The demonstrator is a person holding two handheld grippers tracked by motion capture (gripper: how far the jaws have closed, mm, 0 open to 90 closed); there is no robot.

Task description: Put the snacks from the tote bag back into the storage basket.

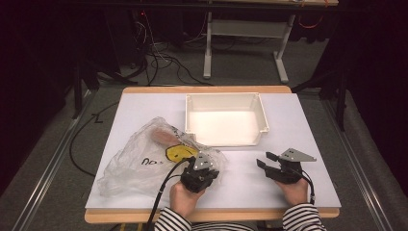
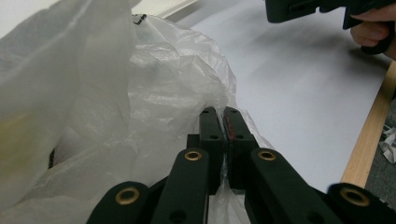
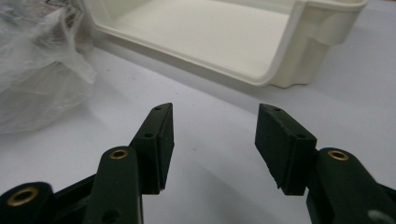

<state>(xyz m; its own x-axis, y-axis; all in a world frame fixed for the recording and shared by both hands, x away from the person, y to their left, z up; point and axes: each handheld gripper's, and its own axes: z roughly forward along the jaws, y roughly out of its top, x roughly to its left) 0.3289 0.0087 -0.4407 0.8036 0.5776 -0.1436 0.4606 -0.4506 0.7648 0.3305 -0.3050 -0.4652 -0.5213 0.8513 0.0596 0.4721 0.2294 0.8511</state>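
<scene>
The left gripper (image 2: 223, 122) pinches the near edge of the crumpled clear plastic bag (image 1: 144, 156); the right gripper (image 3: 212, 140) gapes wide, empty, well apart.

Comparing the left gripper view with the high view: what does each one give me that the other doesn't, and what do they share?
Left gripper view alone: the left hand-held gripper has its jaws pressed together on a fold of the clear plastic bag, film caught between the pads.

High view alone: the white bin standing empty behind the bag, the yellow print and a pinkish item inside the bag, and the striped sleeves.

Both: the bag lying on the white table, and the right hand-held gripper, apart from the bag.
</scene>
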